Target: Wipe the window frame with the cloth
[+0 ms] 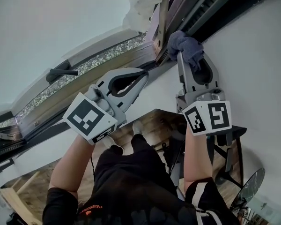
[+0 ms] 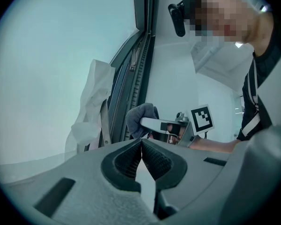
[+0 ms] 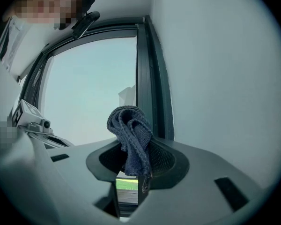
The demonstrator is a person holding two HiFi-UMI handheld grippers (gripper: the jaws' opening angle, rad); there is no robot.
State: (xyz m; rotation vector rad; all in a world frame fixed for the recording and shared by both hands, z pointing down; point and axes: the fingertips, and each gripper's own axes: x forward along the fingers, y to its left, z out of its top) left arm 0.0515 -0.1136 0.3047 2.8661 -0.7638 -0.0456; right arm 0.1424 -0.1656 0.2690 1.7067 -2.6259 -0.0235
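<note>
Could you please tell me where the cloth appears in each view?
Head view: cloth upper right of centre, by the window frame.
Left gripper view: cloth just below centre, beside the frame.
Right gripper view: cloth at centre, between the right gripper's jaws.
Shared landmark: the window frame.

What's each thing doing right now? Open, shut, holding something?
Left gripper, shut, holding nothing.
Right gripper, shut on the cloth.
Cloth, bunched up, pinched between the jaws, up at the window frame.
Window handle, lying along the frame, nothing touching it.
</note>
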